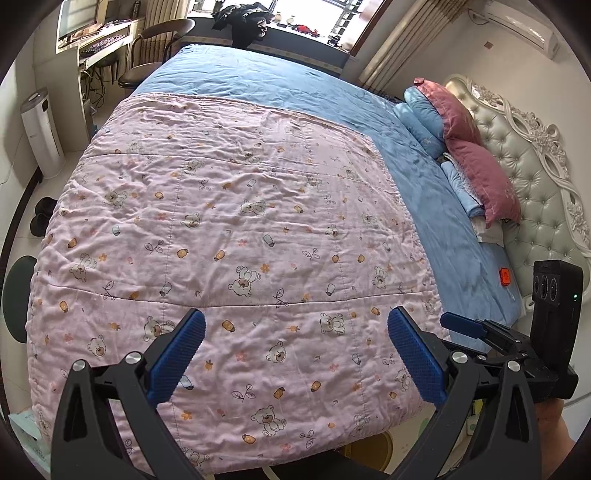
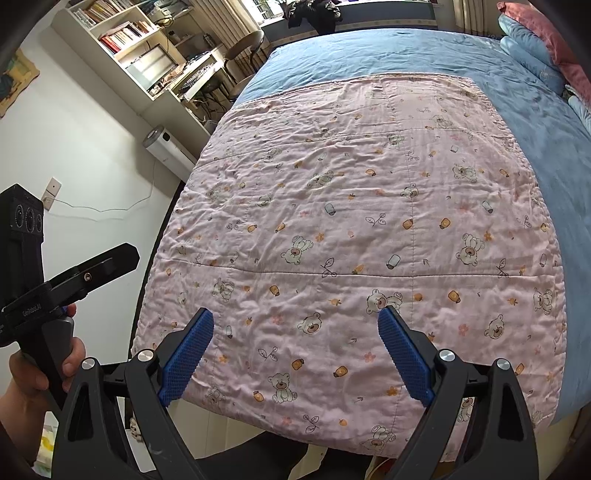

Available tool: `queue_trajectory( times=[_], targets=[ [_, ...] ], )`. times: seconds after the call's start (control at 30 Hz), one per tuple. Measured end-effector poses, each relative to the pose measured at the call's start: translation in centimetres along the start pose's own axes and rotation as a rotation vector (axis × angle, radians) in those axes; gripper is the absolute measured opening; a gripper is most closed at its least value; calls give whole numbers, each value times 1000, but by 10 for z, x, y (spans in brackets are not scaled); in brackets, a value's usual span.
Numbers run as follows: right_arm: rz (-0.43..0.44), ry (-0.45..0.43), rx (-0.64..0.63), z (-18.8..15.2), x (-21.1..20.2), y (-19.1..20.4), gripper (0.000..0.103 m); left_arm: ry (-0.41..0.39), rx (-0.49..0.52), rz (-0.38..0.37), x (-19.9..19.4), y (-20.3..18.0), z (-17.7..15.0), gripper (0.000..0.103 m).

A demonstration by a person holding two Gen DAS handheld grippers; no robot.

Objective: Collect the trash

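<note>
A pink quilt [image 1: 236,236] printed with bears covers the near half of a bed, over a blue sheet [image 1: 258,85]. The same pink quilt [image 2: 362,221] fills the right wrist view. I see no trash on the quilt; a small orange object [image 1: 504,276] lies on the sheet by the headboard. My left gripper [image 1: 295,328] hovers open above the quilt's near edge with nothing between its blue pads. My right gripper [image 2: 295,325] is open too, over the same edge. The right gripper's body [image 1: 517,343] shows at the right of the left wrist view; the left gripper's body [image 2: 44,280], held by a hand, shows at the left of the right wrist view.
Blue and maroon pillows [image 1: 465,147] lean on a tufted headboard [image 1: 532,173]. A white tower appliance [image 1: 40,129], dark slippers [image 1: 42,218], a desk [image 1: 103,44] and a chair [image 1: 155,55] stand left of the bed. Bookshelves [image 2: 122,37] line the far wall. Dark clothes [image 1: 243,18] lie on the windowsill.
</note>
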State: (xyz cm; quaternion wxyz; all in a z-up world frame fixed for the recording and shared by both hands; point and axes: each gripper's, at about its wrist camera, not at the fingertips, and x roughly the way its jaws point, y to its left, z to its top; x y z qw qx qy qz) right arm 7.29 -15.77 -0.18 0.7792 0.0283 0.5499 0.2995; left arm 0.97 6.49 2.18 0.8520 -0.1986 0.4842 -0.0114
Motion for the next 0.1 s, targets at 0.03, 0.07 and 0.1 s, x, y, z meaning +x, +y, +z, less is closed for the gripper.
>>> queue_trajectory(
  times=[0.03,0.07,0.1],
  targets=[
    [-1,-2,3,1,-1,-1,87,0,-2,2,0,0,0,99],
    [1,-4,6,1,-1,-2,88,1,-5,2,0,0,0,99],
    [1,-4,6,1,-1,-2,88,2,-4,-3,1,0,0,99]
  ],
)
